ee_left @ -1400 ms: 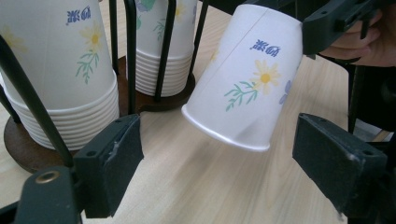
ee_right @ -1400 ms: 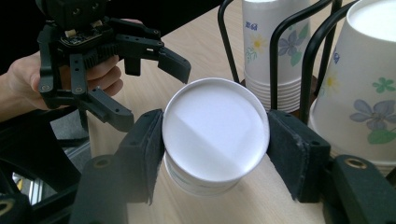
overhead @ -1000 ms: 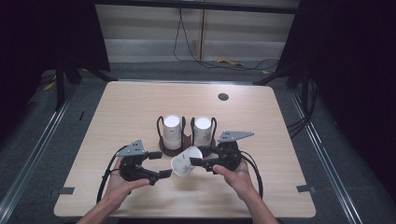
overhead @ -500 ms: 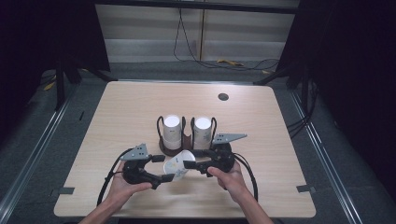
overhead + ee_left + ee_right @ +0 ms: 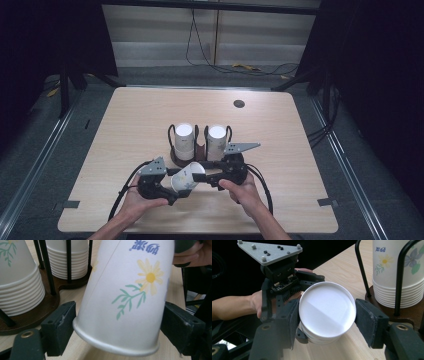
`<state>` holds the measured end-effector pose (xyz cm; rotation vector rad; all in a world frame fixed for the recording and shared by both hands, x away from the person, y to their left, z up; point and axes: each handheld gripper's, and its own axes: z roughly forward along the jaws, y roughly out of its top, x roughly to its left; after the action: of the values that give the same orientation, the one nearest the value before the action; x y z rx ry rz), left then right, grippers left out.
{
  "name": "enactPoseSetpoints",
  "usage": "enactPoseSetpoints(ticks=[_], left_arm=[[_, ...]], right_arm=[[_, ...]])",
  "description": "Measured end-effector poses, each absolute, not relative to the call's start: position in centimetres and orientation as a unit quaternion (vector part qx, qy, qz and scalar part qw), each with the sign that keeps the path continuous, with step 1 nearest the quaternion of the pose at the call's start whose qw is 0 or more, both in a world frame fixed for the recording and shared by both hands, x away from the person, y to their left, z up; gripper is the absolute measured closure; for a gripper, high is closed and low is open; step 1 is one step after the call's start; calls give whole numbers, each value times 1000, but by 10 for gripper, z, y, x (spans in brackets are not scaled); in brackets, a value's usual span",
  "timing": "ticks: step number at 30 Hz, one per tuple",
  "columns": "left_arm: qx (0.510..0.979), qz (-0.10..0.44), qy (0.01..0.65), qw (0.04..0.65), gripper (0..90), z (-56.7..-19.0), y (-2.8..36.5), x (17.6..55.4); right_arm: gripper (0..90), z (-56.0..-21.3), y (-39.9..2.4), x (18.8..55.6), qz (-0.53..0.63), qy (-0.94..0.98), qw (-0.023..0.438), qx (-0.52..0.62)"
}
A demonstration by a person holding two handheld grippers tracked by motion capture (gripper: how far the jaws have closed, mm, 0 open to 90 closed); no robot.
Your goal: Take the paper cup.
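Observation:
A white paper cup (image 5: pixel 186 179) printed with a yellow flower lies tilted on its side between my two grippers, just above the table's front. My left gripper (image 5: pixel 173 188) is shut on its rim end, and the cup (image 5: pixel 125 302) fills the space between those jaws. My right gripper (image 5: pixel 205 176) is shut on its base end, with the white round bottom (image 5: pixel 327 310) facing that camera. The left gripper (image 5: pixel 279 277) shows behind the cup in the right gripper view. Just beyond, a dark wooden holder (image 5: pixel 199 150) with black wire posts carries two stacks of upside-down cups (image 5: pixel 184 140) (image 5: pixel 216 141).
A light wooden table (image 5: pixel 125 125) has a small black round grommet (image 5: pixel 239 104) at the back right. Black cables trail from both grippers over the front edge. The holder's posts (image 5: pixel 362 267) stand close to the right gripper's side.
Both hands have drawn back toward the front edge and slightly left, carrying the cup with them. The cup now lies lower and more on its side.

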<state>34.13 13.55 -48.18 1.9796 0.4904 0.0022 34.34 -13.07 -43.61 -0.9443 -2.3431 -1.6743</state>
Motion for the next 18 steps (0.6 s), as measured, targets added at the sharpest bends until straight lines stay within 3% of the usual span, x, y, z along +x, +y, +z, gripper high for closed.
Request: enactPoseSetpoints(ticks=[11, 18], left_arm=[[824, 9, 206, 527, 179, -486, 133, 344], [827, 8, 200, 525, 187, -487, 132, 344]], right_arm=[[387, -429, -129, 344, -549, -777, 36, -306], [387, -431, -131, 345, -551, -774, 47, -309]])
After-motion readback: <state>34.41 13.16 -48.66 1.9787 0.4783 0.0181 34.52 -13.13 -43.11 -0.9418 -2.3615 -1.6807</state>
